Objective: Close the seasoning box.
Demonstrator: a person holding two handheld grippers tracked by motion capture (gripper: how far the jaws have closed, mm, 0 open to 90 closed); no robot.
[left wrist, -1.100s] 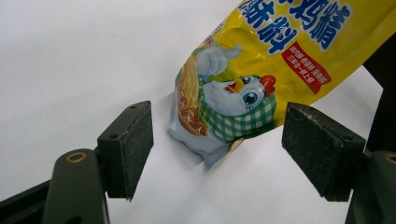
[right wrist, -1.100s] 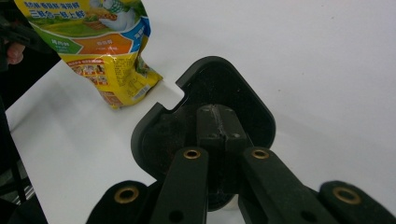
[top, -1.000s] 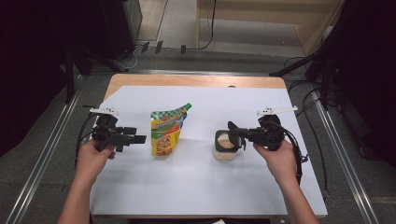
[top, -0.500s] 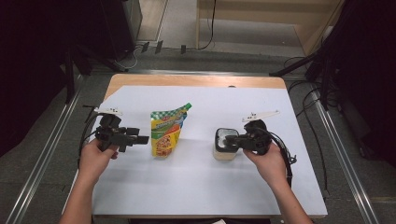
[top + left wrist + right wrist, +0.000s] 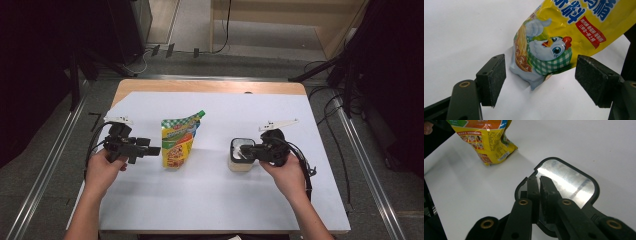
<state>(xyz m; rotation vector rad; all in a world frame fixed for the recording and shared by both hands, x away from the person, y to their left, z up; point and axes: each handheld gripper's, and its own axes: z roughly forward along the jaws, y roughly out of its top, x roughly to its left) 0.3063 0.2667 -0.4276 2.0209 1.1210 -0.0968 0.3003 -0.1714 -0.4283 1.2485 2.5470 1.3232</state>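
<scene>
A yellow stand-up pouch (image 5: pixel 179 142) with a green spout cap lies on the white table (image 5: pixel 215 200). My left gripper (image 5: pixel 152 149) points at the pouch's lower left side. In the left gripper view the pouch's bottom corner (image 5: pixel 541 60), printed with a cartoon chicken, lies between my left gripper's (image 5: pixel 544 75) open jaws, and neither pad touches it. A small box with a black-rimmed foil lid (image 5: pixel 240 157) stands to the right. My right gripper (image 5: pixel 540 178) sits over the lid's (image 5: pixel 569 180) rim, shut but for a sliver that has just opened; nothing shows between the jaws.
The pouch and the box lie about a hand's width apart on the table. Bare wood (image 5: pixel 210 86) shows along the table's far edge. Cables (image 5: pixel 320 95) trail on the floor to the right, and metal rails (image 5: pixel 370 170) run along both sides.
My right hand has shifted left and tipped over the box, bringing the jaws onto its lid. The left hand and the pouch have stayed in place.
</scene>
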